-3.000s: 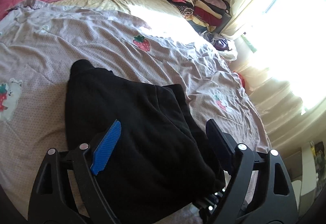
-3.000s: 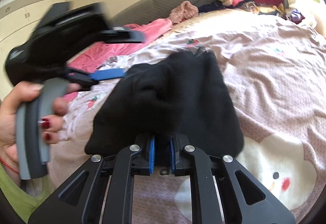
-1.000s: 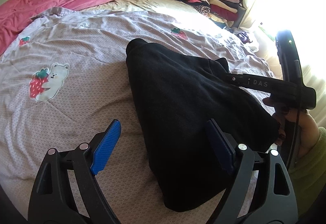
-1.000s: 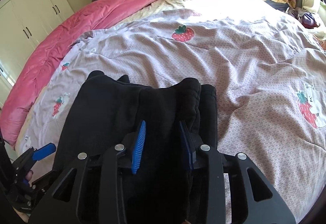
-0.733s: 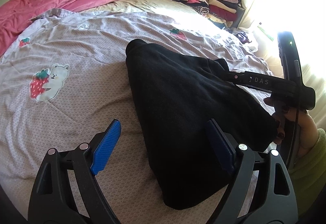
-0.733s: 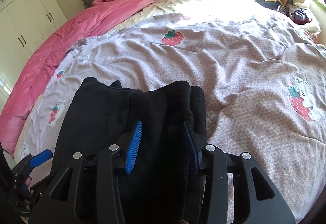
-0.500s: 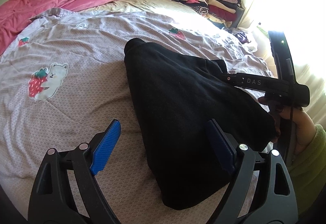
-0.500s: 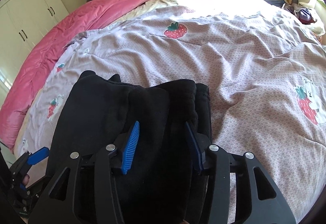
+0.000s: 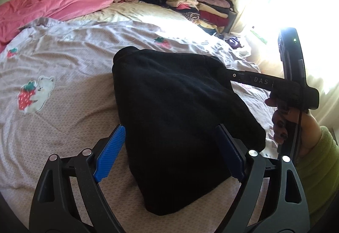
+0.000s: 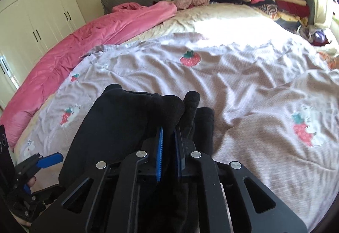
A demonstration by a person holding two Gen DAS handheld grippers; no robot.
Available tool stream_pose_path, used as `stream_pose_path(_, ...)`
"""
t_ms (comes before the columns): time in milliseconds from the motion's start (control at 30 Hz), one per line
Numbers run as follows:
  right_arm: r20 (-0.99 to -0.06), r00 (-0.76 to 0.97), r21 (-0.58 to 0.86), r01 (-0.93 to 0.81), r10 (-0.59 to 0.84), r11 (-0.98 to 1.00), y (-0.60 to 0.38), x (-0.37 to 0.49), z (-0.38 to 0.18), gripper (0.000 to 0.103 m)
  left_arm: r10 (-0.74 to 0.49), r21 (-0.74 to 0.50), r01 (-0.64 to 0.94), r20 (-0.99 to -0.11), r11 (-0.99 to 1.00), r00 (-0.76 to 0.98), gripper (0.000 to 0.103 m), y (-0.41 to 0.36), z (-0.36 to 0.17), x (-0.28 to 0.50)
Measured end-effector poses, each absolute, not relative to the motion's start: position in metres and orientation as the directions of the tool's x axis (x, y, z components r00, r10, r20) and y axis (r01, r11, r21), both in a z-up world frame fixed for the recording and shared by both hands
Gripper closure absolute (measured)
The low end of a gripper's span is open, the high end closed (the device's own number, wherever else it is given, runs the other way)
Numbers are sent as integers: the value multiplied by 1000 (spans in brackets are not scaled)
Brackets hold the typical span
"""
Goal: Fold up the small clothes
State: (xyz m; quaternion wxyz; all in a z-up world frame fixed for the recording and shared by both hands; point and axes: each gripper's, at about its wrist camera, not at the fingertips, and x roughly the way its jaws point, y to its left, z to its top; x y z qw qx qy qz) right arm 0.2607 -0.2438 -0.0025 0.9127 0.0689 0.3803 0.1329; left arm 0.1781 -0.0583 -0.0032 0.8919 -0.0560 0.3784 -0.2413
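Right tool (image 10: 168,148): at lower centre of the right wrist view; its jaws had just been closing and stood pinched on a bunched fold of the black garment (image 10: 127,122).
Left tool (image 9: 169,154): spread wide at the bottom of the left wrist view, blue pads either side of the garment's near end, not pressing it.
Black garment: thick, matte, dark knit, folded into a rough wedge with several stacked layers; it lay on the bed's strawberry-and-bear quilt (image 9: 63,76), centre of frame, its right corner lifted.
Writing: "DAS" in pale letters on the right tool's black bar, right of the left wrist view.
Hand (image 9: 296,124): gripped the handle at right edge.
Far: pink blanket (image 9: 53,3) upper left, stacked clothes (image 9: 199,4) upper right.
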Motion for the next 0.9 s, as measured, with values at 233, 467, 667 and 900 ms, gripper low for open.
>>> stream_pose_path(233, -731, 643, 196, -125, 229, 973, -254, 273, -28, 95, -431, -230, 395, -712, 889, 554, 24, -76, -21, 180)
stream_pose_path(467, -703, 662, 246, -115, 259, 962, -256, 259, -28, 84, -424, -230, 386, -718, 893, 553, 22, -74, -24, 179)
stream_pose_path(667, -601, 695, 400, -166, 395, 901, -269, 206, -4, 67, -432, -238, 388, -711, 890, 555, 22, -73, -19, 175)
stream_pose_path(900, -582, 666, 458, -207, 467, 865, -264, 151, -5, 54, -425, -231, 380, -695, 896, 579, 22, -63, -10, 169)
